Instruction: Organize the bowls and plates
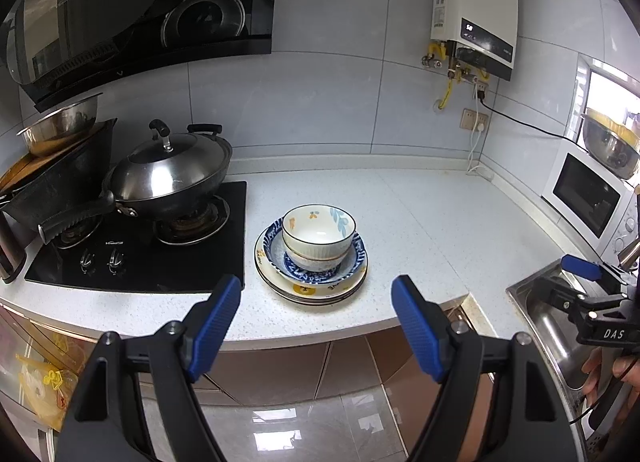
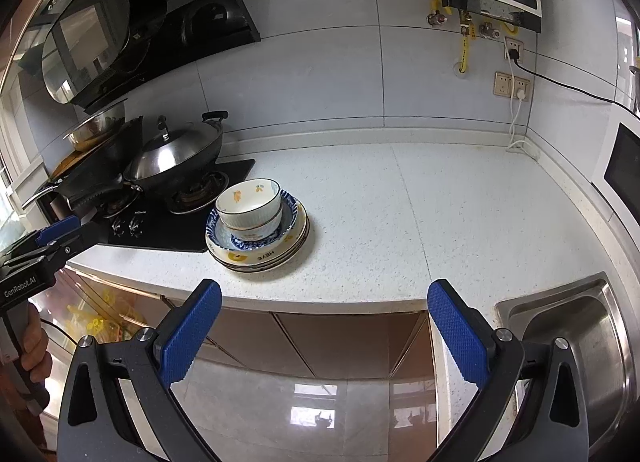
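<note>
The plates (image 1: 311,290) and bowls are being kept in one neat pile on the white counter (image 1: 420,221), just beside the black stove (image 1: 136,258). The flat plates are lying at the bottom. A blue-patterned bowl (image 1: 356,258) is sitting on them, and two white bowls (image 1: 319,234) are being held inside it, one in the other. The big, flat things are being kept low and the small ones high, likely so the pile is not tipping.

The left gripper (image 1: 316,302) is being held back from the counter edge, with its blue fingers spread wide and nothing between them. The right gripper (image 2: 324,314) is being held the same way, wide and empty, near the sink (image 2: 580,326). Both are being pointed at the pile, with neither touching it.

The dishes are already being stored as the task would want. This could be a pile just made, or a pile waiting to be sorted; that is not being shown here. A big pot with a lid (image 1: 168,169) is being left on the stove.
</note>
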`<action>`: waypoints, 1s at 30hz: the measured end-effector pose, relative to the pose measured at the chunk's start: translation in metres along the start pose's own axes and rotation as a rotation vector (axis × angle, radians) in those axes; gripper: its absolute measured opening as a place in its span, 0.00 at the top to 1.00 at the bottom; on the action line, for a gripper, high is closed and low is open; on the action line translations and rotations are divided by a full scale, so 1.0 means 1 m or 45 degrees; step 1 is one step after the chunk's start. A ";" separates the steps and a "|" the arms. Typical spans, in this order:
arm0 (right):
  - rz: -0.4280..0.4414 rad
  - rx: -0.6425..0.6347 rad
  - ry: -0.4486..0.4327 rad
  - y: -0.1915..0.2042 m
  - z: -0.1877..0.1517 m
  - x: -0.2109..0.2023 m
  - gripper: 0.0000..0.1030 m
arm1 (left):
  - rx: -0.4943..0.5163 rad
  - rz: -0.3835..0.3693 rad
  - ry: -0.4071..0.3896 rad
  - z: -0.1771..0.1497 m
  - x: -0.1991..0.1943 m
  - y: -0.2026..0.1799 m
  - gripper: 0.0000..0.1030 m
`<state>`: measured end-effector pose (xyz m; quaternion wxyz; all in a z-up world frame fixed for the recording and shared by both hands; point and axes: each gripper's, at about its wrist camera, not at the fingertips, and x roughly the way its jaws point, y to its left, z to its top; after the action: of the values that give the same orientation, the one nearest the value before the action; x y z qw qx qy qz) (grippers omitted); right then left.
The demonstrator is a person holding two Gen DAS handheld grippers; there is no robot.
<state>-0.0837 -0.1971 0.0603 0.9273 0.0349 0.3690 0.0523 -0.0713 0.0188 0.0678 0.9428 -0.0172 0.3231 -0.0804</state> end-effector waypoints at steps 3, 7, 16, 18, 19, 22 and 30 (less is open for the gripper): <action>0.005 -0.009 0.008 0.001 -0.001 0.002 0.01 | 0.000 -0.001 0.001 0.000 0.001 -0.001 0.25; 0.007 -0.012 0.023 0.000 -0.002 0.004 0.01 | -0.002 0.004 -0.002 -0.001 0.002 -0.001 0.25; 0.019 -0.042 0.040 0.003 -0.003 0.008 0.01 | -0.011 0.008 0.005 -0.001 0.004 -0.001 0.25; 0.021 -0.045 0.044 0.004 -0.003 0.009 0.01 | -0.012 0.007 0.006 -0.001 0.004 -0.001 0.25; 0.022 -0.048 0.046 0.004 -0.003 0.010 0.01 | -0.014 0.008 0.007 -0.001 0.004 -0.001 0.25; 0.023 -0.054 0.051 0.004 -0.002 0.012 0.01 | -0.009 0.012 0.003 -0.001 0.004 -0.001 0.25; 0.026 -0.068 0.062 0.004 -0.003 0.014 0.01 | -0.011 0.015 0.004 0.001 0.008 0.000 0.25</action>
<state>-0.0757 -0.1909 0.0489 0.9180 0.0128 0.3896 0.0725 -0.0651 0.0171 0.0637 0.9426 -0.0191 0.3252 -0.0734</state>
